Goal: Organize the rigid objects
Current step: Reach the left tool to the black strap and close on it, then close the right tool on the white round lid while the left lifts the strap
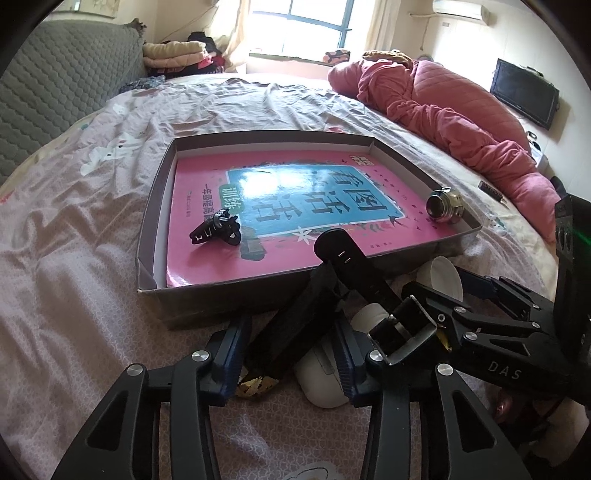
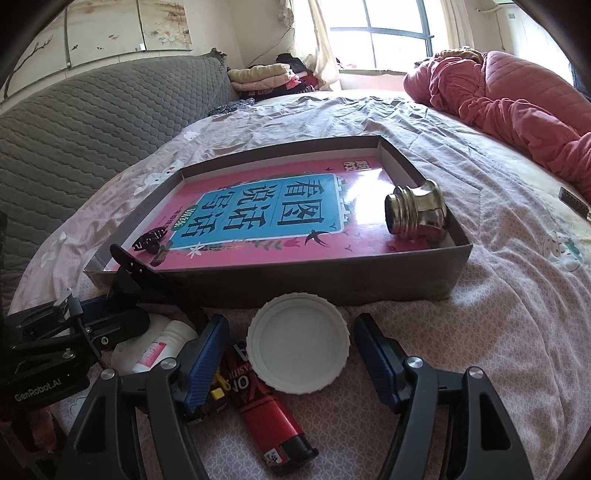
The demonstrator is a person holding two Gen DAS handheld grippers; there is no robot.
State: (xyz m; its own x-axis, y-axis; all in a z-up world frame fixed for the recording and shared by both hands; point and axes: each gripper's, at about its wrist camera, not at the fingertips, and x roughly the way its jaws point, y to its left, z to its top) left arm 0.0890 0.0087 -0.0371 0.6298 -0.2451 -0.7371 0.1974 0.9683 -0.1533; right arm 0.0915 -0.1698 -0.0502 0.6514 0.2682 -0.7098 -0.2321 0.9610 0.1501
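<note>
Right wrist view: white lid (image 2: pixel 298 343) lies between the open right tool (image 2: pixel 291 354) fingers

Daylight enters through the window (image 1: pixel 314 26) at the far side of the bed (image 1: pixel 74 229), where the panes are overexposed. Glare whitens the glossy book cover (image 1: pixel 258 184). Shadows are soft and faint. Fisheye distortion curves both views, with dark vignetted corners. Focus is sharp; fine detail slightly grainy.
</note>
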